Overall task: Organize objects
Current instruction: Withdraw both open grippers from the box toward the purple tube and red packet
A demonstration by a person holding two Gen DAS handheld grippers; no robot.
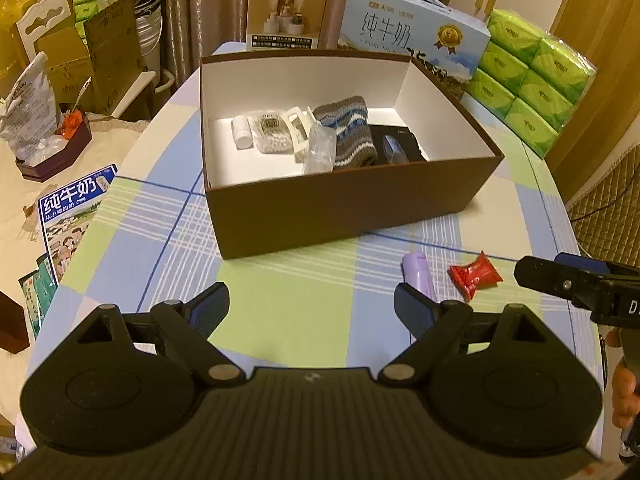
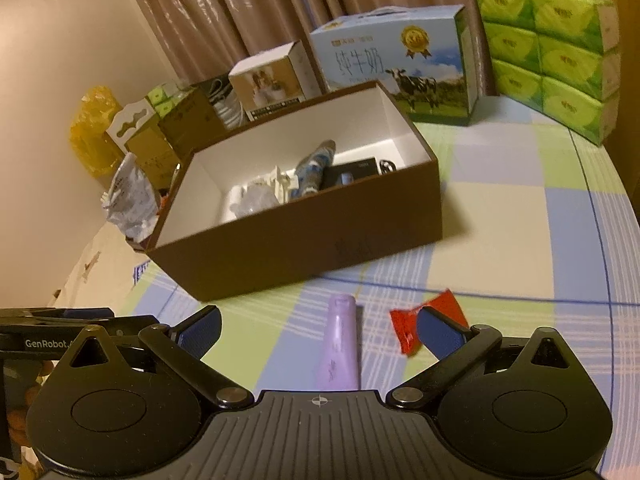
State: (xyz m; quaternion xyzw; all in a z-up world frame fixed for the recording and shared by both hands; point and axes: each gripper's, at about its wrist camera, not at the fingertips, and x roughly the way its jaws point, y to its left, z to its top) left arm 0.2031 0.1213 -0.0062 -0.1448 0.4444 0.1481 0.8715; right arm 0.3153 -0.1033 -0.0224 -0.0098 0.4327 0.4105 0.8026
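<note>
Purple tube (image 2: 340, 344) lies on the counter (image 2: 500, 216) before the brown box (image 2: 304, 240) — dead ahead of the right hand-held gripper (image 2: 318, 332), long axis along its 2 spread fingers. Left hand-held gripper (image 1: 310, 308), also spread, hangs further left.

Bg stuff: blue milk carton (image 1: 414, 34) w/ a cow pic at the far table edge; small white box (image 1: 286, 14) just left of it; green tissue pack (image 1: 528, 76) stacked on the right; brown curtains (image 2: 248, 8) behind all that; checked tablecloth (image 1: 280, 304) in blue/green/cream; off to the left a milk flyer (image 1: 70, 216), a crinkly white bag (image 1: 30, 108) and cardboard boxes (image 1: 96, 52); yellow bag (image 2: 94, 132) by the wall.
</note>
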